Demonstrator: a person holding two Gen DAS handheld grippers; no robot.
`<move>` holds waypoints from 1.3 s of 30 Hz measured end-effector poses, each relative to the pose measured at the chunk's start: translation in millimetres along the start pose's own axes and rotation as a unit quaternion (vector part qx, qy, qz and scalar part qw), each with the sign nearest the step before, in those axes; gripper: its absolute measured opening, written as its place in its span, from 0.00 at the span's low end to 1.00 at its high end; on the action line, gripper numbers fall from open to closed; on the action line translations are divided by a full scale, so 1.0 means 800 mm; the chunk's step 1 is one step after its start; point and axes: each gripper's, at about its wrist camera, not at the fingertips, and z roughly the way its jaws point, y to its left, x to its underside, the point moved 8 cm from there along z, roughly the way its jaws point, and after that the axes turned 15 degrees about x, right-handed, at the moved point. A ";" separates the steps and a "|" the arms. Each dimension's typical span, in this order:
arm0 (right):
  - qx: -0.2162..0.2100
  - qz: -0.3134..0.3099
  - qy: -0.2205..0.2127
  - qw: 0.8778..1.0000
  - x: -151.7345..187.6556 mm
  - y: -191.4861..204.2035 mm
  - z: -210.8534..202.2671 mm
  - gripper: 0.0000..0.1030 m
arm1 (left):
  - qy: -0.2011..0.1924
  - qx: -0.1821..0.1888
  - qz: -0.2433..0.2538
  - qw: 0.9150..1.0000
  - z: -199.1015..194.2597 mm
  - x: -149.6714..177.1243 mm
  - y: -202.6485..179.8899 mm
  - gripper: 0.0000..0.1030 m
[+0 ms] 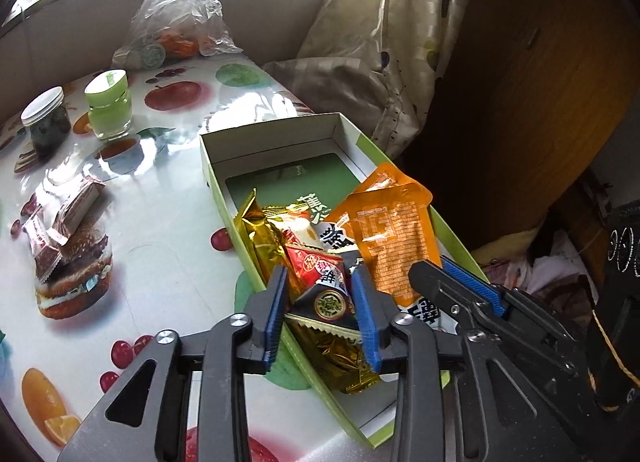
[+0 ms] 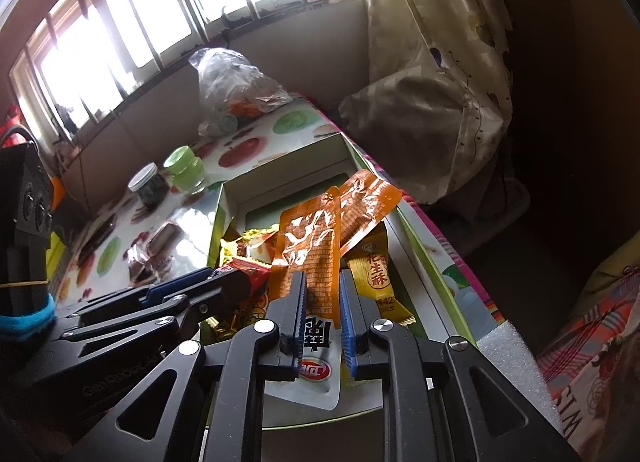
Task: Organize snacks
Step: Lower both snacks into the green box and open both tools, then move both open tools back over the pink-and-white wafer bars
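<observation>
A green-rimmed cardboard box (image 1: pixel 276 129) sits on the fruit-print table and holds several snack packets. My left gripper (image 1: pixel 320 282) is open, its jaws on either side of a black and red packet with a gold seal (image 1: pixel 330 302) in the box's near end. My right gripper (image 2: pixel 323 286) hangs over the same box, its jaws on either side of an orange packet (image 2: pixel 308 246); whether they pinch it I cannot tell. It shows in the left wrist view (image 1: pixel 448 274) beside the orange packets (image 1: pixel 392 238). Gold packets (image 1: pixel 264 234) lie below.
Brown-and-white wrapped snacks (image 1: pixel 64 221) lie on the table to the left. Two jars (image 1: pixel 108 105) stand at the back left, a plastic bag of fruit (image 1: pixel 176 17) behind them. A curtain (image 1: pixel 400 41) hangs at the table's far right edge.
</observation>
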 end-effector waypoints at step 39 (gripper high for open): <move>0.027 -0.037 -0.032 0.998 -0.021 0.050 -0.026 0.38 | -0.054 -0.076 -0.003 0.996 -0.084 -0.006 0.060 0.48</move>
